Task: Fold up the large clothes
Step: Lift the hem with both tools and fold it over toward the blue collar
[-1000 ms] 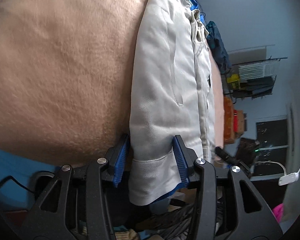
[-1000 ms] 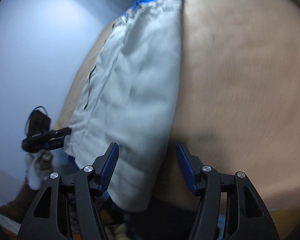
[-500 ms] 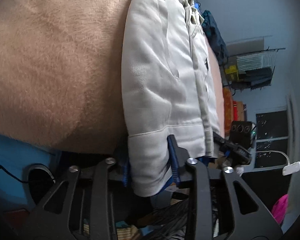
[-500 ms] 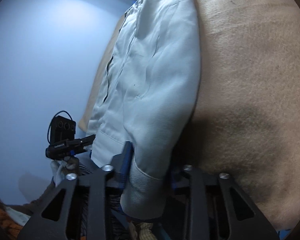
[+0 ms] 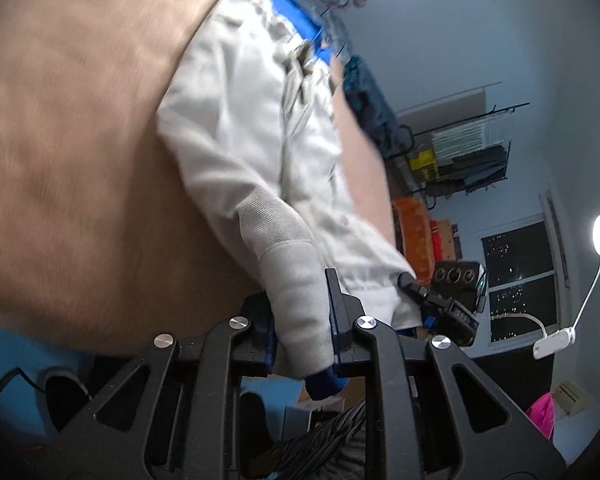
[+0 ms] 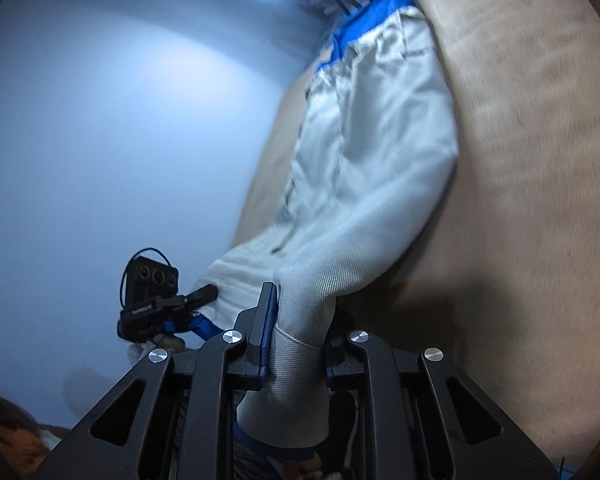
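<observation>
My left gripper [image 5: 300,312]: jaws just closed, clamping near cuff of beige jacket [image 5: 244,136]. My right gripper [image 6: 296,332]: same, other cuff. Jacket on tan blanket [image 5: 72,128].

Pale grey jacket [image 5: 252,152] w/ blue lining, flat on tan blanket [image 5: 72,140], cuffs lifted

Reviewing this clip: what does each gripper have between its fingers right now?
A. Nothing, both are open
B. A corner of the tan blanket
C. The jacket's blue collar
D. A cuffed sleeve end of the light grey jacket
D: the left gripper and the right gripper each pinch a ribbed cuff of the light grey jacket.
</observation>
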A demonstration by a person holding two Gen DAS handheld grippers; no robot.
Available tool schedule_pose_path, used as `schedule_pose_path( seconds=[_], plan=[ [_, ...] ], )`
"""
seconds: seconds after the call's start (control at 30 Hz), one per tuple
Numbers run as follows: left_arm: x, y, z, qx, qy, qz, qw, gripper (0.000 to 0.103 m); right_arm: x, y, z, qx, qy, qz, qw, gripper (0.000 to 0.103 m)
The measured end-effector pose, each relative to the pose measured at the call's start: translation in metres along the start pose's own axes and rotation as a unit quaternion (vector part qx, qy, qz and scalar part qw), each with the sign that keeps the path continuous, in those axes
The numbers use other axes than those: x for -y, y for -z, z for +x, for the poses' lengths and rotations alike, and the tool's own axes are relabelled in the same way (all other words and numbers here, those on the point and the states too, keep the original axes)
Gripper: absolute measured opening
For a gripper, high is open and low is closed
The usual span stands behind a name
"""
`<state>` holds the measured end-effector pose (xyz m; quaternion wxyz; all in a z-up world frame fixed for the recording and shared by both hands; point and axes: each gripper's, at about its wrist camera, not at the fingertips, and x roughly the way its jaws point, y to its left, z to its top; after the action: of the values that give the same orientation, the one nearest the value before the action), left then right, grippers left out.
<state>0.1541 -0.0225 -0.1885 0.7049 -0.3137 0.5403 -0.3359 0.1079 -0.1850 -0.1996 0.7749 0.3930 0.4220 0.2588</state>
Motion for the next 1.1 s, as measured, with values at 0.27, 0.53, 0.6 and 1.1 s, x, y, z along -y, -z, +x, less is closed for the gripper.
schedule_pose_path(
  seconds=[0.27,0.53,0.6,1.1],
  plan=[
    [0.023,-0.062,0.001,0.05,-0.006,0.015,0.9986,0.017,-0.001,-0.046,0.005,0.035,0.01,0.016,0.999,0.017],
    [0.01,-0.117,0.027,0.074,-0.026,-0.005,0.9969,0.017,0.013,-0.097,0.031,0.054,0.036,0.029,0.997,0.017],
    [0.002,-0.129,0.038,0.074,-0.03,-0.014,0.9967,0.017,0.021,-0.108,0.04,0.056,0.04,0.033,0.997,0.017],
    [-0.043,-0.162,0.096,0.058,-0.081,-0.025,0.9947,0.019,0.073,-0.126,0.076,0.035,0.086,0.059,0.994,0.017]
  ],
)
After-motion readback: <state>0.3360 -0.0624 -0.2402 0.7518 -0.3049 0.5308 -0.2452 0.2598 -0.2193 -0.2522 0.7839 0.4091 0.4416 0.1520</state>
